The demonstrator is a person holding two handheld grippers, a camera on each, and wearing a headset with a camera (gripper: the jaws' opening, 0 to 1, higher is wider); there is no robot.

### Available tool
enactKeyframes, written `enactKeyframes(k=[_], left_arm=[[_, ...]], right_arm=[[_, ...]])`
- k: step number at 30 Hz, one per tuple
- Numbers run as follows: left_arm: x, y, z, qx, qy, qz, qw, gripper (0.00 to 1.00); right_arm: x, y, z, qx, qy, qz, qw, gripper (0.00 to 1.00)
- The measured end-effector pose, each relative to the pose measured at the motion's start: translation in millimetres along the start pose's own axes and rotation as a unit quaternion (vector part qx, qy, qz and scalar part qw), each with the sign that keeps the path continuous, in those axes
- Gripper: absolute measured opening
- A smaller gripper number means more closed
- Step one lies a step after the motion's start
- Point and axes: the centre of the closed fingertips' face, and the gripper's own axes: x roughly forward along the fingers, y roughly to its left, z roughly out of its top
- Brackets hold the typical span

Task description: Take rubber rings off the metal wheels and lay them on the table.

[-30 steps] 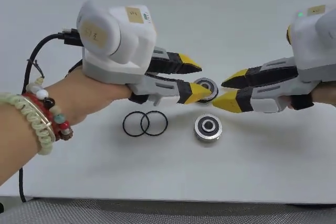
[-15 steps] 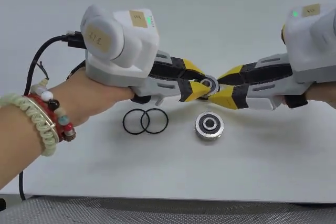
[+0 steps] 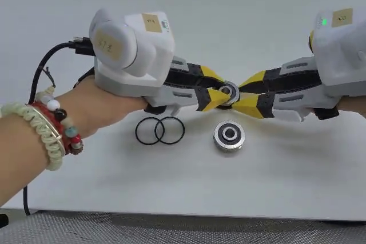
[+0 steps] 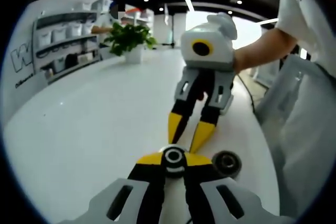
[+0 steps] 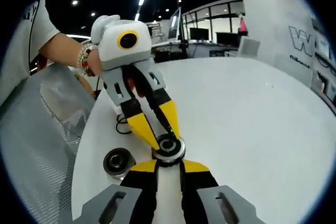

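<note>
Head view: the left gripper [image 3: 221,88] enters from 9 o'clock and the right gripper [image 3: 239,93] from 3 o'clock. Their yellow tips meet nose to nose at the first wheel [image 3: 229,91], near the centre of the white table [image 3: 286,175].

Left gripper: the jaws are drawn in to a narrow gap and clamp the first wheel between the yellow tips. In the left gripper view, the wheel [image 4: 173,157] sits face-on between the left gripper [image 4: 174,159] tips, one at 9 o'clock of it and one at 3 o'clock.

Right gripper: the jaws are nearly together, with a slim gap between them. In the left gripper view, the right gripper [image 4: 185,143] tips rest against the wheel rim at 12 o'clock. In the right gripper view, the wheel [image 5: 169,148] lies just ahead of the right gripper [image 5: 169,166] tips, and the left gripper [image 5: 164,136] comes down on it from 11 o'clock. Whether the right jaws actually pinch the rim cannot be told.

The second wheel [image 3: 229,135] lies flat on the table at 6 o'clock of the first wheel, clear of both grippers.

Two rubber rings [image 3: 160,131] lie flat on the table at 9 o'clock of the second wheel, overlapping each other.

A black cable [image 3: 43,67] runs from the rear of the left gripper
</note>
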Motion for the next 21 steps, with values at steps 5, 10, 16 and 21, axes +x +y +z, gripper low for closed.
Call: enactKeyframes(k=[5, 10, 16, 21], left_arm=[[0.4, 0.8, 0.1, -0.001, 0.002, 0.004, 1.0, 0.14], [0.4, 0.5, -0.2, -0.004, 0.0, 0.005, 1.0, 0.14], [0.0, -0.1, -0.7, 0.0, 0.004, 0.011, 0.9999, 0.14], [-0.3, 0.0, -1.3, 0.005, 0.005, 0.014, 0.9999, 0.13]], right_arm=[[-1.8, -0.7, -1.2, -0.003, 0.002, -0.005, 1.0, 0.08], [-3.7, -4.9, -1.3, -0.017, 0.008, -0.025, 0.9995, 0.0], [-4.4, -7.2, -1.5, 0.08, -0.002, -0.042, 0.9959, 0.0], [-10.8, -14.4, 5.7, 0.206, -0.054, -0.035, 0.9764, 0.0]])
